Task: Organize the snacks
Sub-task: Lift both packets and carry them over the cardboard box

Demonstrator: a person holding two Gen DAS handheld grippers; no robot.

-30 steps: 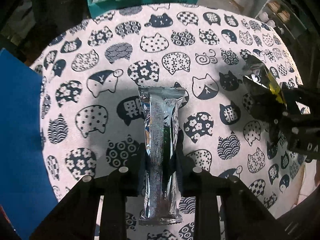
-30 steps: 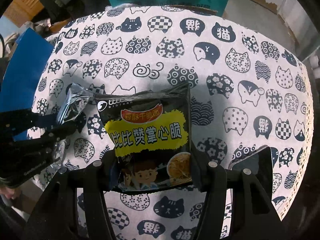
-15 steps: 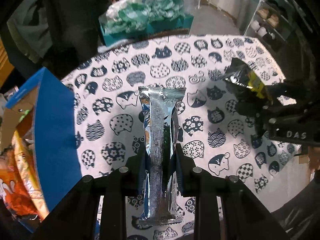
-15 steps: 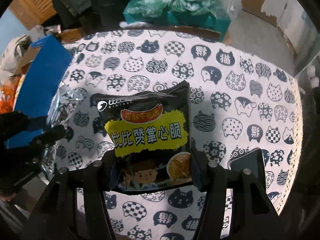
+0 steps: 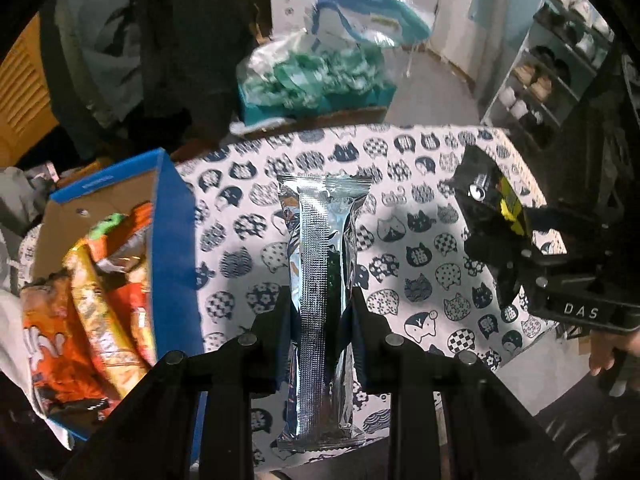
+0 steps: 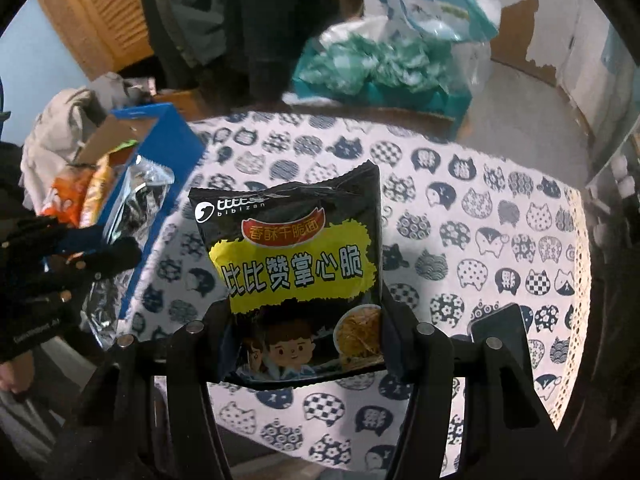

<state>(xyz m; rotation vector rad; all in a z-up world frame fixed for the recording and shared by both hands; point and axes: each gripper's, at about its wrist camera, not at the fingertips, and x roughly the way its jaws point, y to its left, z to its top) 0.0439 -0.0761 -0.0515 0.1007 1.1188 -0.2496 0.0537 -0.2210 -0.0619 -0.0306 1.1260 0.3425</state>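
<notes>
Left gripper (image 5: 320, 312) clamps a silver foil packet (image 5: 322, 280), right gripper (image 6: 304, 332) clamps a black noodle-snack bag (image 6: 292, 276), both above the cat-print tablecloth (image 6: 480, 216) beside a blue snack box (image 5: 176, 240).

Home — shoe rack (image 5: 560, 60), cat-print tablecloth (image 6: 460, 216)

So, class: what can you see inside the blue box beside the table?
Inside the blue box lie orange and yellow snack packets, piled loosely. The box's bottom and anything beneath the packets are covered.

A box (image 5: 172, 240) full of snack packets (image 5: 92, 300) stands at the left edge of the surface (image 5: 420, 208); a phone (image 6: 500, 330) lies on the surface's right side; a bag-filled crate (image 5: 312, 80) sits behind it
</notes>
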